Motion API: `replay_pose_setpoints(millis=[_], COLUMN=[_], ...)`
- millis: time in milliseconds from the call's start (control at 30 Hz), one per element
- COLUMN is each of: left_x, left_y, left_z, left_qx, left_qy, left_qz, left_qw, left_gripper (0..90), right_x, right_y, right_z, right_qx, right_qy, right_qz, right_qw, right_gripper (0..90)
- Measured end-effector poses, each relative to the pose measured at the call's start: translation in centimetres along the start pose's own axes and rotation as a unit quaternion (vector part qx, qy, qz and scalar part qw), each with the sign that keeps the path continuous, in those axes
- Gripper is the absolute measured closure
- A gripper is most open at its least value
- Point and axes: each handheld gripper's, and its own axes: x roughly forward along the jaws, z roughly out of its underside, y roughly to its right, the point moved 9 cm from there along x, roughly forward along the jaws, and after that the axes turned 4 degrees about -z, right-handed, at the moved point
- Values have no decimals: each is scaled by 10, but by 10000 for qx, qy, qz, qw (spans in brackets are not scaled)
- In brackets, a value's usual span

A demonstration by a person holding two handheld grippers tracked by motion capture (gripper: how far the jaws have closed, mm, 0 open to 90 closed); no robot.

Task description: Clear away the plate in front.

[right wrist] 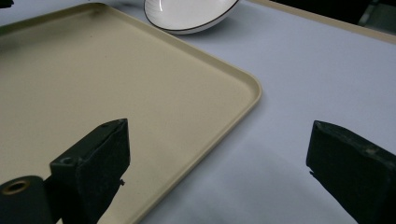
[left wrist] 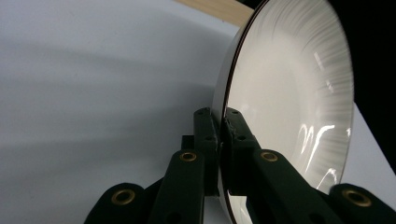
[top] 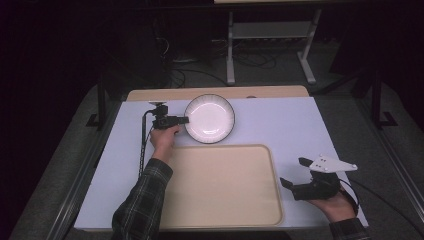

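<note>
At the far-left part of the table [top: 300,125], the left gripper [top: 183,120] has its jaws clamped on the rim of the white plate [top: 209,119], w/ one pad inside and one outside. Plate sits just beyond the beige tray [top: 220,185], apart from it. Right gripper [top: 295,172] waits by the tray's right edge, jaws wide apart, nothing btwn them. Step: grasp looks done. Next, prob. lift and carry plate to tray, keeping it level & clearing the tray lip.

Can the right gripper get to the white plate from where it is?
Probably yes. The right gripper is open, holds nothing, and bare table lies between it and the white plate. But the left gripper already pinches the plate's rim.
</note>
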Motion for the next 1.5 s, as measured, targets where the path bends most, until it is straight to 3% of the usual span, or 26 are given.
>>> replay_pose_setpoints(millis=[233,300,433,500,700,900,1067,1500], left_x=[-5,-9,-14,-21,-32,-46,-61,-88], left_y=[0,-1,-3,-2,2,13,23,33], left_z=[-5,-10,-15,-20,-24,-23,-22,-12], left_qx=[132,162,110,76,141,349,445,757], left_qy=[150,288,429,519,550,500,546,581], left_qz=[29,-24,-14,87,196,349,588,795], left_qw=[9998,9995,9990,9986,9982,9975,9958,9923], left_gripper=[858,857,857,857,855,854,855,852], right_x=[0,0,0,0,0,0,0,0], right_y=[0,0,0,0,1,0,1,0], right_z=[0,0,0,0,0,0,0,0], right_qx=[3,4,5,8,4,7,17,11], right_qy=[-2,8,10,13,20,19,9,11], right_qz=[1,1,2,2,7,14,23,32], right_qw=[10000,10000,10000,10000,10000,10000,10000,10000], right_gripper=[55,55,55,55,55,55,55,55])
